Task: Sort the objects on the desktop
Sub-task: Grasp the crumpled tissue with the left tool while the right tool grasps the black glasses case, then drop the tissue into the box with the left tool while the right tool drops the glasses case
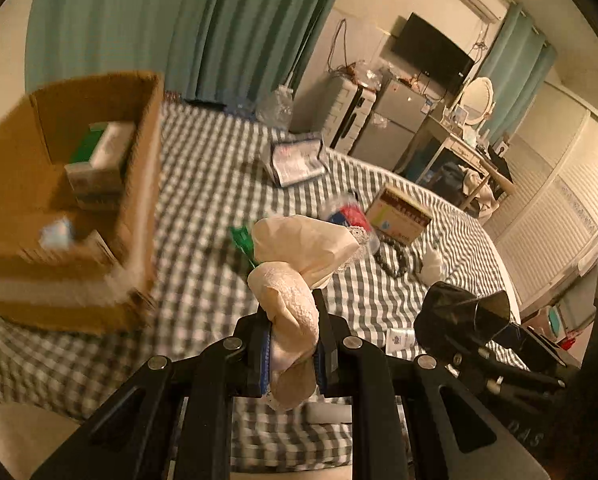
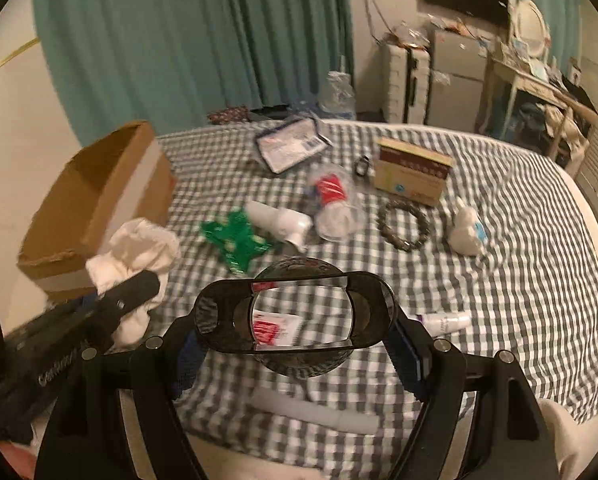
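Observation:
My left gripper (image 1: 293,320) is shut on a cream cloth bundle (image 1: 299,248), which rises out of the jaws above the checked tablecloth (image 1: 219,168). The same cloth (image 2: 139,244) shows white at the left of the right wrist view, with a left finger (image 2: 131,284) across it. My right gripper (image 2: 295,320) is closed on a dark, glassy round container (image 2: 219,312), pads on both of its sides. From the left wrist view that container (image 1: 459,316) looks black. An open cardboard box (image 1: 139,200) holding small cartons stands at the left, beside the cloth (image 2: 139,184).
Lying on the cloth: a green packet (image 2: 235,240), white tube (image 2: 277,218), clear cup with red contents (image 2: 335,204), bead bracelet (image 2: 405,224), white figurine (image 2: 465,230), yellow carton (image 2: 413,172), blue-edged pouch (image 2: 289,146) and small tube (image 2: 445,322). Curtains and furniture stand behind.

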{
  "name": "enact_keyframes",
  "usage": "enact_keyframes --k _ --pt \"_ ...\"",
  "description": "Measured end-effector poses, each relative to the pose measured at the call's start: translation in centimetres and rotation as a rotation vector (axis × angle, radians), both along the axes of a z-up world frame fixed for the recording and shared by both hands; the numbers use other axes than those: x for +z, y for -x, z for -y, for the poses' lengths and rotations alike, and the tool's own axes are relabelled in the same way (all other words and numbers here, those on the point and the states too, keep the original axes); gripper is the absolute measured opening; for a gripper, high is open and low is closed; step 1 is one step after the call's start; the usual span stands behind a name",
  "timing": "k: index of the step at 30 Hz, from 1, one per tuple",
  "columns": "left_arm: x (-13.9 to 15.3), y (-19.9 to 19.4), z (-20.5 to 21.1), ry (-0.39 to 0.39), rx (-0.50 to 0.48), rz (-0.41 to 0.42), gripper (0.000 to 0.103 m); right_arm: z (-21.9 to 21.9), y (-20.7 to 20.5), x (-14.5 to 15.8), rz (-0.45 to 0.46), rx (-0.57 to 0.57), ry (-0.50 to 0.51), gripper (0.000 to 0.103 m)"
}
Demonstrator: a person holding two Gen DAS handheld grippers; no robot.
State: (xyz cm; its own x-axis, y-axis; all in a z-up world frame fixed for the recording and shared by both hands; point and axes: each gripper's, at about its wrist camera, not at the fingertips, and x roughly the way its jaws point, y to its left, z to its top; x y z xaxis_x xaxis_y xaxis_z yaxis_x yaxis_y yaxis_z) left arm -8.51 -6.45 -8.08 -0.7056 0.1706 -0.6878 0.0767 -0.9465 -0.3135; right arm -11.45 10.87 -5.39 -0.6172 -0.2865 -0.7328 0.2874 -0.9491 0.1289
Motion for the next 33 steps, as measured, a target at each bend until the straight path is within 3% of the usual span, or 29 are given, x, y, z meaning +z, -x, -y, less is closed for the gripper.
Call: enact_keyframes --k 9,17,20,24,30,33 --pt "8.9 0.0 7.1 0.100 0.065 -0.027 0.017 5.6 -0.1 7.4 -0.055 0.141 0.124 0.077" --pt "12.8 0.7 16.0 0.191 0.180 -0.037 0.017 13.8 1.6 10.4 -0.046 0.286 0.156 0.078" --pt "12.3 0.3 19.7 0.160 0.223 -0.026 0.017 17.5 2.8 9.6 0.015 0.330 0.180 0.078" --pt "9.2 0.2 23.2 0.136 0.213 -0.002 0.017 21.4 3.9 7.6 0.053 0.355 0.138 0.078" --pt "5.6 1.8 24.2 0.163 0.157 0.058 0.017 24.1 5.9 4.2 0.133 0.355 0.135 0.078" --pt "4.9 2.5 24.6 0.173 0.134 0.048 0.017 25.4 6.9 3.1 0.152 0.356 0.130 0.078"
